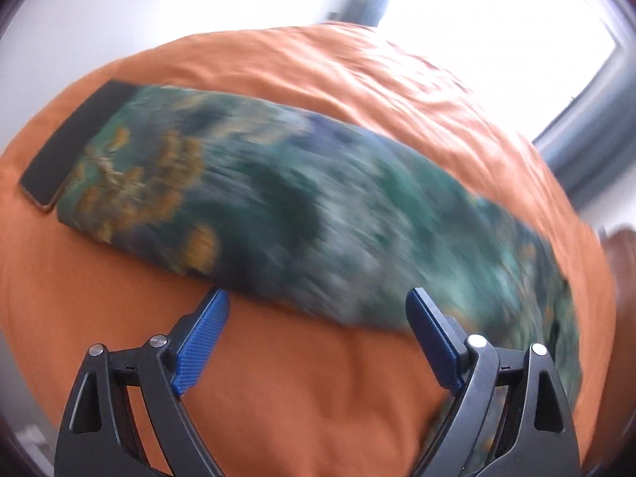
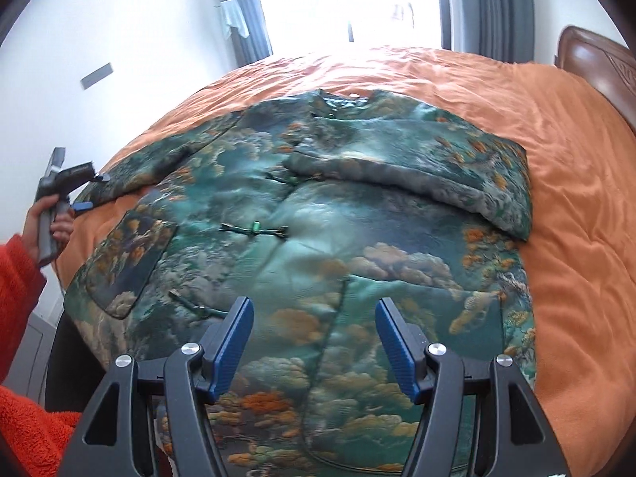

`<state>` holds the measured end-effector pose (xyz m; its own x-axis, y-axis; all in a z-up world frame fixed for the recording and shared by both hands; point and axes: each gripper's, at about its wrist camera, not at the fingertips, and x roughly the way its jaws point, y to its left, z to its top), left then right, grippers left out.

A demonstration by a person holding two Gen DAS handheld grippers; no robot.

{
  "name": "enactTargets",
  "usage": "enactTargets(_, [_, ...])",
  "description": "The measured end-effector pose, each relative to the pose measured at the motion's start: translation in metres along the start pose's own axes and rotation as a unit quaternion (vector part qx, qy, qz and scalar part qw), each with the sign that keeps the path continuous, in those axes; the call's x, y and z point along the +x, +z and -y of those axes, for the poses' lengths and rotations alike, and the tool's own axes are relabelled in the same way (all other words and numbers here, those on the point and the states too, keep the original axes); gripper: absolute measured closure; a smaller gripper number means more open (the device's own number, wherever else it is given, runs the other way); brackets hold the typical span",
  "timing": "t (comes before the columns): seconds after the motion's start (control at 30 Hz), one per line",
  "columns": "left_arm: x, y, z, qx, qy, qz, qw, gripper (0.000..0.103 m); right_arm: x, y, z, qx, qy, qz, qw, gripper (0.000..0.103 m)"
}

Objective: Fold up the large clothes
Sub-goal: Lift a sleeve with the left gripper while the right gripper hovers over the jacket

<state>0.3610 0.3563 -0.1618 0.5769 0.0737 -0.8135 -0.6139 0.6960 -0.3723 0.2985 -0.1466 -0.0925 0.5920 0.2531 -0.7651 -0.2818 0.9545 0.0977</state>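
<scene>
**A:** Big picture first: your orange bedspread (image 2: 568, 214) fills the scene, and the green jacket (image 2: 302, 238) is spread front-up across it, collar toward the window, hem toward you. One sleeve (image 2: 449, 175) is already folded in over the chest.

**B:** And the other?

**A:** That's your move, I'd say. The left sleeve (image 1: 278, 202) lies stretched out flat over the bedspread, its long axis running crossways in front of your left gripper (image 1: 318, 310), black cuff (image 1: 67, 147) at the far left end. The near edge of the sleeve sits just beyond your fingertips, not touching that I can see. The left view is blurred, so take the edge as approximate.

**B:** Fingers?

**A:** Left jaws spread wide, nothing between them. Your right gripper (image 2: 312, 318) hovers over the lower front panel, jaws wide too, empty. The left is clearly the nearer one to that sleeve; from the right view you can see your left hand (image 2: 47, 222) out by it.

**B:** Any containers?

**A:** None in view. Smallest bits: the frog fasteners (image 2: 254, 228) down the front look done up.
</scene>
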Motion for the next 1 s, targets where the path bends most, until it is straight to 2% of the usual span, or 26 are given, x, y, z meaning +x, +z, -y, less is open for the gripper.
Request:
enactTargets(0.1, [0.021,0.02,-0.031,-0.07,0.014,0.004,0.9974,0.012,-0.002,0.002,-0.013,-0.017,0.004,0.001,1.0,0.038])
enactTargets(0.17, [0.027,0.026,-0.036,-0.095,0.018,0.02,0.9951,0.013,-0.003,0.002,-0.019,-0.021,0.006,0.0,1.0,0.038])
enactTargets(0.2, [0.029,0.028,-0.035,-0.101,0.024,0.033,0.9941,0.02,-0.004,0.001,-0.02,-0.02,0.007,-0.001,1.0,0.038])
enactTargets(0.23, [0.028,0.029,-0.031,-0.099,0.038,0.048,0.9932,0.047,-0.004,0.0,-0.021,-0.017,0.008,-0.002,1.0,0.038])
enactTargets(0.3, [0.027,0.033,-0.02,-0.074,0.07,0.058,0.9932,0.091,-0.007,-0.003,-0.021,-0.009,0.01,-0.002,1.0,0.038])
enactTargets(0.37, [0.013,0.034,0.002,-0.03,0.1,0.09,0.9904,0.093,-0.009,-0.006,-0.02,-0.001,0.013,-0.002,1.0,0.038])
enactTargets(0.43, [-0.007,0.033,0.038,0.046,0.116,0.132,0.9834,0.094,-0.01,-0.011,-0.018,0.006,0.014,-0.001,1.0,0.038])
enactTargets(0.47, [-0.019,0.029,0.062,0.094,0.122,0.155,0.9759,0.094,-0.011,-0.012,-0.016,0.008,0.015,-0.001,1.0,0.038])
enactTargets(0.57, [-0.057,0.002,0.148,0.242,0.111,0.218,0.9389,0.094,-0.012,-0.017,-0.011,0.019,0.023,0.004,1.0,0.038])
enactTargets(0.7, [-0.087,-0.056,0.251,0.401,0.07,0.265,0.8741,0.094,-0.013,-0.02,-0.003,0.039,0.023,0.009,0.999,0.038])
enactTargets(0.77, [-0.086,-0.089,0.29,0.458,0.051,0.265,0.8473,0.093,-0.017,-0.022,0.001,0.048,0.023,0.015,0.998,0.038])
enactTargets(0.83, [-0.075,-0.124,0.32,0.503,0.035,0.252,0.826,0.093,-0.022,-0.024,0.005,0.053,0.021,0.02,0.998,0.038])
enactTargets(0.93, [-0.036,-0.166,0.349,0.558,0.034,0.224,0.7986,0.093,-0.03,-0.027,0.011,0.06,0.013,0.027,0.998,0.038])
enactTargets(1.0, [-0.018,-0.198,0.353,0.584,0.036,0.199,0.786,0.093,-0.034,-0.028,0.017,0.064,0.005,0.029,0.998,0.038])
